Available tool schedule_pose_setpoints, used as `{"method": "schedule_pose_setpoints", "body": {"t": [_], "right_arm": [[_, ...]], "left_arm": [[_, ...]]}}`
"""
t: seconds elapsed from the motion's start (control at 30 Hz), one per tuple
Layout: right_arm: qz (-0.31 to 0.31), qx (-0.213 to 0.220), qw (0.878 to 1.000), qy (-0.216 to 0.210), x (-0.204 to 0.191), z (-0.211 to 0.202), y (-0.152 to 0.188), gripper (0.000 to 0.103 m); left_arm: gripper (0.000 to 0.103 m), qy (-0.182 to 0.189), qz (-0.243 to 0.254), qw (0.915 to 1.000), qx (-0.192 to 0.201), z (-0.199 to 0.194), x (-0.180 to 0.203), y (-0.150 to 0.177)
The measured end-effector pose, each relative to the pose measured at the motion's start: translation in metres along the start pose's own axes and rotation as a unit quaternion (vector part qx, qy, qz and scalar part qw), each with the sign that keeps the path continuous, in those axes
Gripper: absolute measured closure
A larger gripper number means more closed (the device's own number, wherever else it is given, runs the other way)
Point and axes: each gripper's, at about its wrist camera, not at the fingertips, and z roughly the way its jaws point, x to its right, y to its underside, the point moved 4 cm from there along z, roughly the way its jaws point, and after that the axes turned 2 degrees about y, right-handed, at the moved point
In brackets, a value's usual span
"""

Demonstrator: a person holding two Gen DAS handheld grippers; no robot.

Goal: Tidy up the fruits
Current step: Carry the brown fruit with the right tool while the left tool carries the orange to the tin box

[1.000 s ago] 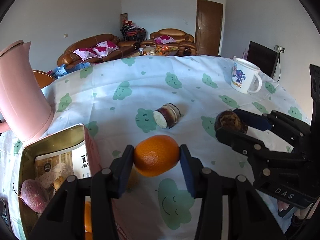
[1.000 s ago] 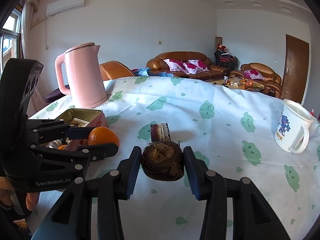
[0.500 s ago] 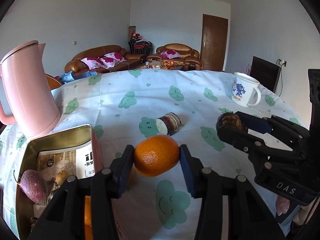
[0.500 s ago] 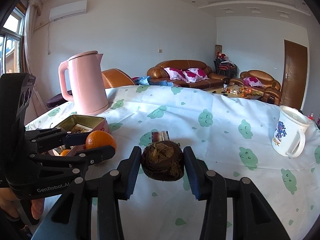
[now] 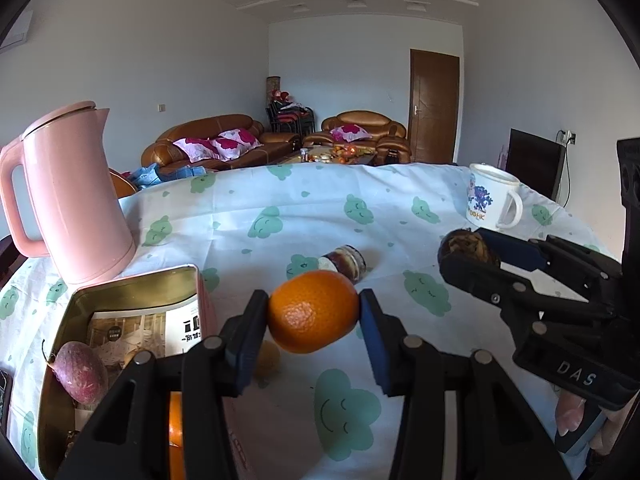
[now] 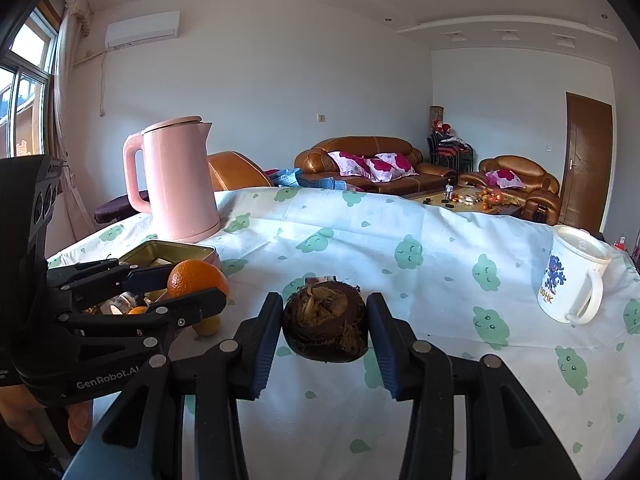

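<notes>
Both jaws are clamped, left gripper [image 5: 314,312] on an orange [image 5: 313,310], right gripper [image 6: 325,326] on a brown fruit [image 6: 325,326]; round skins could slip free and roll off the table [image 5: 280,208].

walls white | sofas [image 6: 362,160] brown leather | door [image 5: 434,106] wood | window [image 6: 24,108] daylit
</notes>
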Motion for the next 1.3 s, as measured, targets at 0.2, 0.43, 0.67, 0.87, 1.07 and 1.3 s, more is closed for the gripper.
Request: {"method": "schedule_pose_setpoints", "body": {"t": [0.2,0.43,0.67,0.87,1.07,1.3], "right_arm": [[-0.001,0.012,1.0,0.002,0.0,-0.005,0.0,0.058],[-0.002,0.026,1.0,0.003,-0.001,-0.01,0.0,0.058],[-0.004,0.038,0.999,0.004,-0.002,-0.015,0.0,0.058],[-0.005,0.046,0.999,0.006,-0.002,-0.018,-0.001,0.058],[-0.006,0.053,0.999,0.007,-0.003,-0.021,-0.001,0.058],[-0.008,0.061,0.998,0.008,-0.002,-0.024,-0.001,0.058]], "left_arm": [[0.056,-0.003,0.001,0.9999,0.011,-0.004,0.002,0.001],[0.055,-0.005,0.001,0.9995,0.031,-0.01,0.003,0.0],[0.056,-0.006,-0.006,0.9988,0.048,-0.016,0.001,-0.001],[0.055,-0.009,0.001,0.9981,0.06,-0.021,0.004,-0.001],[0.055,-0.013,0.007,0.9971,0.074,-0.026,0.005,-0.001],[0.055,-0.019,0.015,0.9955,0.091,-0.033,0.008,-0.002]]}}
